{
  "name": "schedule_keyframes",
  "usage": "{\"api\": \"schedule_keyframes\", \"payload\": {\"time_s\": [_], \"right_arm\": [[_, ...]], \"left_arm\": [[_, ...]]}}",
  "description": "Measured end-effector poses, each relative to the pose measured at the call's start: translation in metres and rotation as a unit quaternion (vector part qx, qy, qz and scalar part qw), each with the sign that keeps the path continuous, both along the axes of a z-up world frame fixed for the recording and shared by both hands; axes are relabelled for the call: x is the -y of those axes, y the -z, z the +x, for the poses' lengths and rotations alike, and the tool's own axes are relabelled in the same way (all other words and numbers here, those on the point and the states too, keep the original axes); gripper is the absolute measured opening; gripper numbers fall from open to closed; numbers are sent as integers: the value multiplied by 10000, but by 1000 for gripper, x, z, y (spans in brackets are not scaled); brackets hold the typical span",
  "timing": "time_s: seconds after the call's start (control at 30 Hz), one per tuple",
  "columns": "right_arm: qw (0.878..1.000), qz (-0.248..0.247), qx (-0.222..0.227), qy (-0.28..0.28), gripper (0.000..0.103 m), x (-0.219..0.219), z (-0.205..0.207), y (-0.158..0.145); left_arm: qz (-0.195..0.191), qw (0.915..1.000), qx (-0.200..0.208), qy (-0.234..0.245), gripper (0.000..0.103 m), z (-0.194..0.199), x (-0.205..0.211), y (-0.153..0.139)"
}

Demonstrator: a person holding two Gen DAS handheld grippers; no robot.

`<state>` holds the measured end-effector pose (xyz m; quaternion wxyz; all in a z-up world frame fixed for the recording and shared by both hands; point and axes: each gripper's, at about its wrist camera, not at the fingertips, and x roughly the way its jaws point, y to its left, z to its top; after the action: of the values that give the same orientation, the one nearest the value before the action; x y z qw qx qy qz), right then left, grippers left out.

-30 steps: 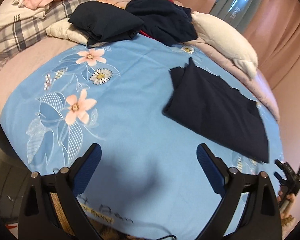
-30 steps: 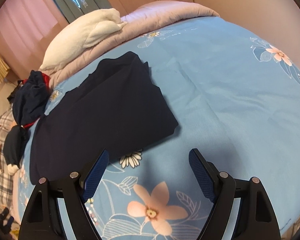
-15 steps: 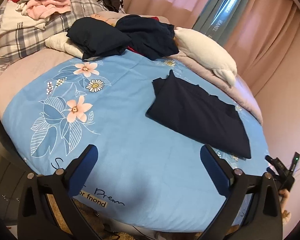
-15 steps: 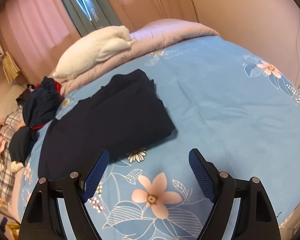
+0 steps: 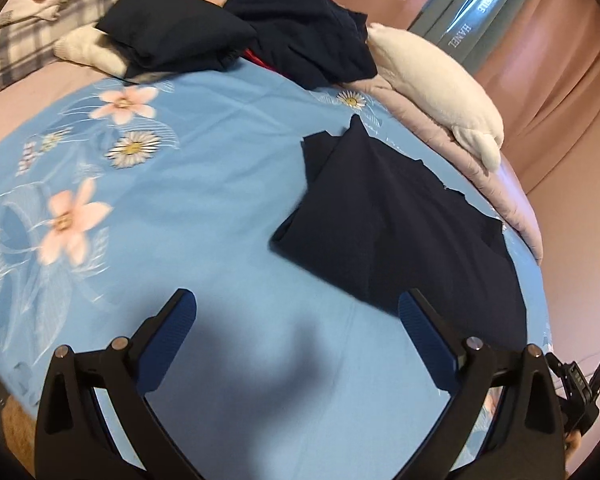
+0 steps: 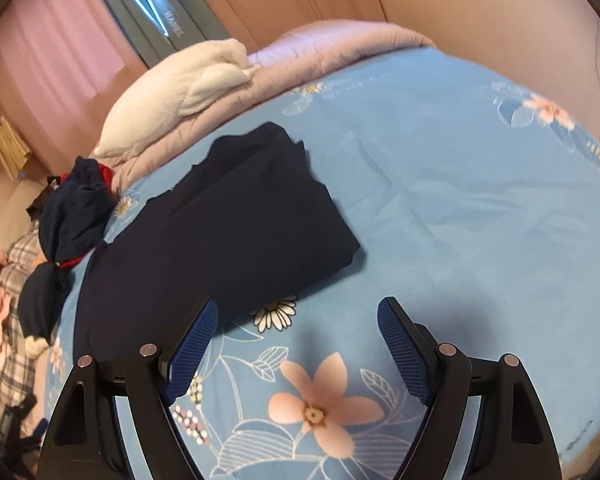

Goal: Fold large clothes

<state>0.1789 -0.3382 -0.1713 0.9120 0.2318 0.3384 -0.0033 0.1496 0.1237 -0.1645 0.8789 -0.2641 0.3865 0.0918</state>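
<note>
A dark navy garment (image 5: 404, 236) lies folded flat on the blue floral bedspread (image 5: 204, 184). My left gripper (image 5: 298, 320) hovers open just in front of its near edge, nothing between the blue pads. In the right wrist view the same garment (image 6: 220, 240) spreads to the left and ahead. There my right gripper (image 6: 298, 320) stands open over the bedspread (image 6: 460, 208), its left finger (image 6: 192, 354) close beside the garment's near edge.
A heap of dark clothes (image 5: 236, 36) sits at the far side of the bed, with a plaid blanket (image 5: 16, 44) and pink garments to its left. A white plush pillow (image 5: 440, 84) rests on the lilac quilt (image 6: 324, 60). Pink curtains hang behind.
My left gripper pulled back from the bed, then came in lower and closer to the navy garment. The right gripper's view has barely shifted. Both stay open.
</note>
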Motion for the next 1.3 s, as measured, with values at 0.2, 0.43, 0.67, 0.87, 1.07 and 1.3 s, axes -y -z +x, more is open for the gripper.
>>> {"api": "schedule_keyframes", "payload": {"time_s": [0.2, 0.43, 0.67, 0.87, 1.07, 1.3], "right_arm": [[9992, 276, -278, 45, 82, 0, 32, 23], [9971, 641, -389, -117, 82, -6, 60, 45], [9925, 1211, -143, -124, 58, -10, 74, 49], [9967, 757, 257, -107, 14, -22, 57, 23], [9941, 882, 612, -137, 13, -12, -3, -8], [9945, 899, 526, -58, 13, -1, -86, -8]], "left_arm": [[-226, 9993, -269, 128, 97, 65, 9, 32], [-459, 9974, -551, -52, 94, 107, 7, 59], [-839, 9961, -260, -64, 51, 118, 5, 65], [-319, 9994, -87, 68, 21, 102, 26, 34], [-390, 9985, -195, 335, 21, 34, 36, 14], [-247, 9967, -372, 677, 21, -53, 51, 12]]}}
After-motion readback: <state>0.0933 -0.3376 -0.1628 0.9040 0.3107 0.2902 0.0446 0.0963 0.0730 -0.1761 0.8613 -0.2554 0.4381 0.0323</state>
